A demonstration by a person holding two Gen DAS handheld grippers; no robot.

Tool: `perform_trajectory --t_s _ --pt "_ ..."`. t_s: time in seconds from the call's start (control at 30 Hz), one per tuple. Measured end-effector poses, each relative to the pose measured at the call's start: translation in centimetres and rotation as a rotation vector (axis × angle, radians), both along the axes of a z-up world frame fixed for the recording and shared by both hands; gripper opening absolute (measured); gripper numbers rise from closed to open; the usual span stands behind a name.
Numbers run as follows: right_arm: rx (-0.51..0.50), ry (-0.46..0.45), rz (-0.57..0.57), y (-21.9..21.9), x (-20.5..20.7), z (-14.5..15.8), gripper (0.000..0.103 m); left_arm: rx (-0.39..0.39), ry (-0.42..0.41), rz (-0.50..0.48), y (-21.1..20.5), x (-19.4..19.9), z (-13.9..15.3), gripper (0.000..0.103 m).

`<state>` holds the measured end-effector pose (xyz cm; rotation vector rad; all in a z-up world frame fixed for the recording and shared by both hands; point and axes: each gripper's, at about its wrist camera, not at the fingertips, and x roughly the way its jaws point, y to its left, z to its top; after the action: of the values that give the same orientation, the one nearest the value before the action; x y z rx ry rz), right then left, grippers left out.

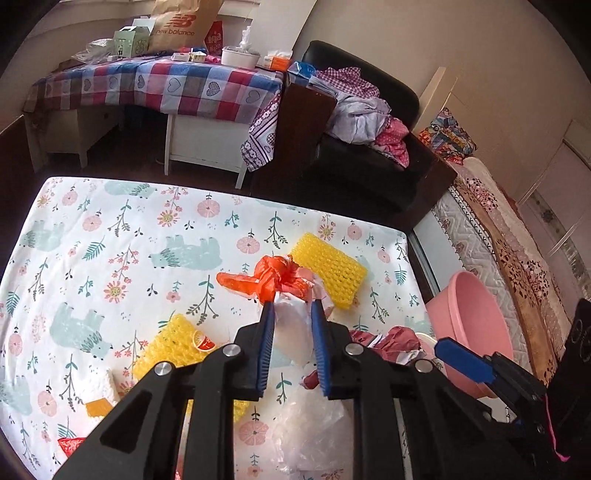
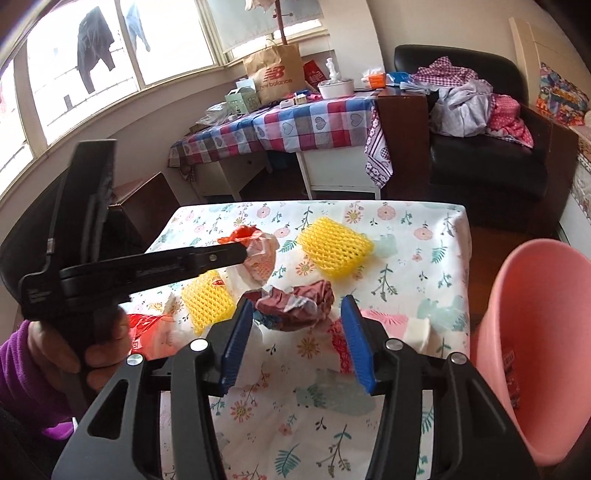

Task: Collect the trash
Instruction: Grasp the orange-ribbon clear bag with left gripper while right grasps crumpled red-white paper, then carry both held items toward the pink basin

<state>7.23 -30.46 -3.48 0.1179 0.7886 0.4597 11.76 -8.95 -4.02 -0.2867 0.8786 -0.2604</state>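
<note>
Left gripper (image 1: pixel 292 308): blue pads narrowed around a knotted bundle of orange and whitish plastic bag (image 1: pixel 280 280); the whitish part sits between the pads, but whether they actually press it cannot be told from either view. In the right wrist view the left gripper (image 2: pixel 236 248) reaches across from the left, its tip at the same bag bundle (image 2: pixel 260 251), held by a hand (image 2: pixel 96 354) in a purple sleeve (image 2: pixel 22 376). Right gripper (image 2: pixel 297 304): jaws apart, nothing between the pads; a crumpled dark red wrapper (image 2: pixel 295 301) lies on the cloth just ahead of the fingertips, in line with the gap. In the left wrist view that wrapper (image 1: pixel 384 341) sits just right of the left gripper, with the right gripper's blue fingertip (image 1: pixel 463 360) beside it. Other trash on the floral tablecloth (image 1: pixel 110 229): a yellow foam net (image 1: pixel 328 273) just behind the bag, a second yellow foam net (image 1: pixel 166 347) near the left gripper with a small red sticker on it, a clear plastic bag (image 1: pixel 314 439) under the gripper body, a red scrap (image 1: pixel 70 443) at the near left edge. A pink basin (image 2: pixel 535 350) stands off the table's right edge, tilted toward the camera, something red inside it. Background: a desk with checked cloth (image 1: pixel 159 81), a brown paper bag (image 1: pixel 181 26), and a black armchair (image 1: pixel 369 162) piled with clothes.
</note>
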Motion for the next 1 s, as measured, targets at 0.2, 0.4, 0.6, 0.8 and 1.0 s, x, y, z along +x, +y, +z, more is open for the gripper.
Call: perform_trajectory --t_s 0.2,0.4,0.6,0.8,1.0 --pt "0.014 0.025 0.013 0.9 1.2 -0.9 0.05 0.003 -0.034 -0.001 0.8 -1.8 0.9 0.019" --pt "0.007 0.045 0.01 1.3 0.4 -1.4 0.01 -0.004 -0.052 0.009 1.6 -2.9 1.5 0.019" --pt "0.031 -0.009 0.004 1.0 -1.8 -0.2 0.008 -0.001 -0.086 0.011 1.8 -4.4 2.5 0.019" --pt "0.038 -0.129 -0.058 -0.9 -4.6 3.5 0.008 -0.015 -0.135 -0.011 1.6 -5.7 4.3 0.019" --pt "0.018 -0.189 -0.175 -4.7 -6.7 5.6 0.008 -0.033 -0.18 -0.074 -0.8 -6.7 5.9 0.019"
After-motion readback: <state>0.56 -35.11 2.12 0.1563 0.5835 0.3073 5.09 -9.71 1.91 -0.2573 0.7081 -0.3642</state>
